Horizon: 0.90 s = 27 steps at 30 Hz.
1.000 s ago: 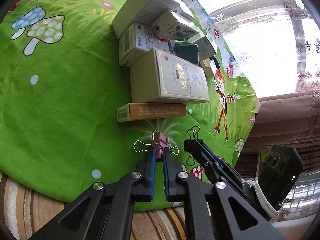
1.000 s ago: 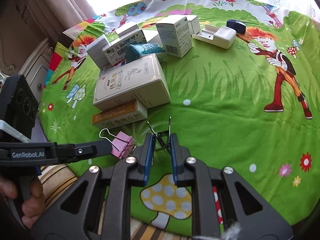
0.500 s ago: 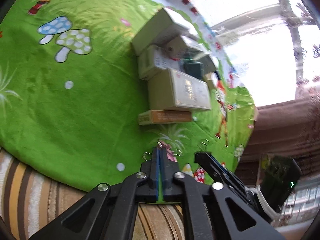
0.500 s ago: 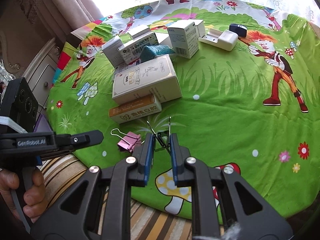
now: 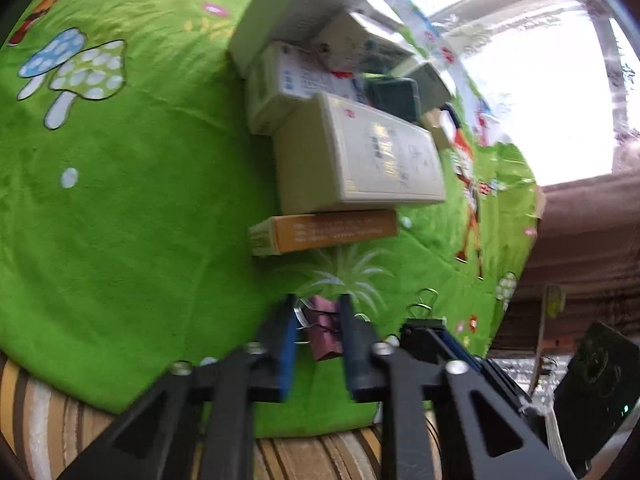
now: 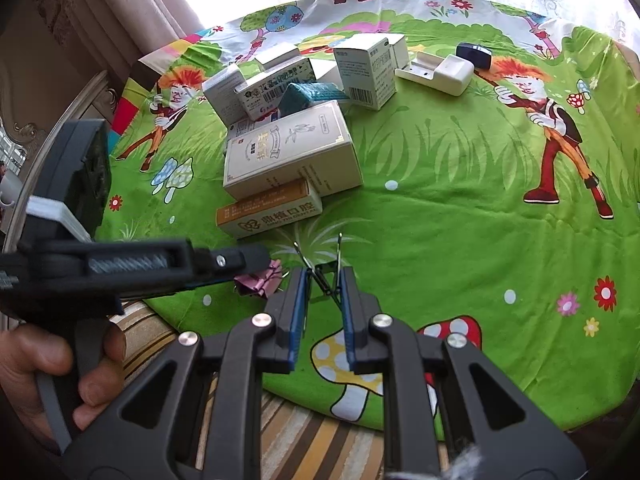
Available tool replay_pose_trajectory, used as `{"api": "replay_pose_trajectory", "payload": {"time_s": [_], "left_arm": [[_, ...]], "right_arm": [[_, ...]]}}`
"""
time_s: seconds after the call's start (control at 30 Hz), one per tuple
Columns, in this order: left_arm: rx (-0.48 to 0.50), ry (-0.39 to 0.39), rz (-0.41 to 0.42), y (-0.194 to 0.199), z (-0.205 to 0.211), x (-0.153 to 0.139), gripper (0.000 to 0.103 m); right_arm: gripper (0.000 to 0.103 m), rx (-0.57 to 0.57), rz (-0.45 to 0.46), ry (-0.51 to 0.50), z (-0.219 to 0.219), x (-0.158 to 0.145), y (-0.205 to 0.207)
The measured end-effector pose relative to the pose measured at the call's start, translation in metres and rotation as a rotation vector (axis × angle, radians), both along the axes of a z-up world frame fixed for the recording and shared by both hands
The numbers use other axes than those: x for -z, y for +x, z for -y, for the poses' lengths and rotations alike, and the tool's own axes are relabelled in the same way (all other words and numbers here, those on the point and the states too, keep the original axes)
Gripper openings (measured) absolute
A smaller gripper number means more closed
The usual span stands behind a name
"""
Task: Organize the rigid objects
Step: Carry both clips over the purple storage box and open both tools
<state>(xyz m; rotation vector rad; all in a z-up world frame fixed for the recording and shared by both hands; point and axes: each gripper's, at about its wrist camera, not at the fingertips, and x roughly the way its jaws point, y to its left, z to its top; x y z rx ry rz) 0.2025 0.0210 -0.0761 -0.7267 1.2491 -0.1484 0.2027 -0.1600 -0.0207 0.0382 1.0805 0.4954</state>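
Note:
A pink binder clip (image 5: 322, 332) lies on the green cartoon cloth (image 5: 120, 200) near the table's front edge. My left gripper (image 5: 318, 312) straddles it with its jaws opening; the clip sits between the blue pads, which do not seem to press on it. In the right wrist view the left gripper (image 6: 256, 258) covers part of the pink clip (image 6: 260, 282). My right gripper (image 6: 324, 276) is shut on a black binder clip (image 6: 326, 280), whose wire handles stick up. From the left wrist view, the right gripper (image 5: 424, 326) stands just right of the pink clip.
Behind the clips lie an orange box (image 6: 268, 212) and a large cream box (image 6: 288, 152), with several smaller boxes and a teal packet (image 6: 308, 94) beyond. A white holder (image 6: 436, 72) sits far right. A hand (image 6: 40, 368) grips the left tool. The striped table edge (image 6: 288, 420) is close.
The left gripper pulled back with its jaws shut, then came down again with its jaws parted around the pink clip. The right gripper kept still with the black clip.

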Motion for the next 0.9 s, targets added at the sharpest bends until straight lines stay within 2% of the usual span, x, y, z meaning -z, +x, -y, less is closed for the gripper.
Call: {"api": "replay_pose_trajectory", "payload": {"time_s": [0.07,0.37,0.5,0.53,0.67,0.9], "left_arm": [[0.014,0.023,0.018,-0.002,0.002,-0.004,0.015],[-0.042,-0.021,0.092,-0.032,-0.026,-0.031,0.013],[-0.095,-0.006,0.143,-0.057,-0.059,-0.050,0.008],[-0.113,0.002,0.158,-0.067,-0.071,-0.056,0.002],[-0.194,0.059,0.192,-0.096,-0.112,-0.068,0.002],[-0.365,0.082,0.210,-0.149,-0.188,-0.074,0.002]], "right_arm": [[0.020,-0.002,-0.004,0.000,0.000,0.000,0.000],[0.020,-0.057,-0.002,0.020,-0.016,-0.015,-0.012],[0.020,-0.120,0.005,0.028,-0.040,-0.027,-0.025],[0.020,-0.146,0.005,0.030,-0.050,-0.030,-0.030],[0.020,-0.229,0.016,0.024,-0.081,-0.041,-0.047],[0.020,-0.406,0.019,0.012,-0.160,-0.054,-0.077]]}}
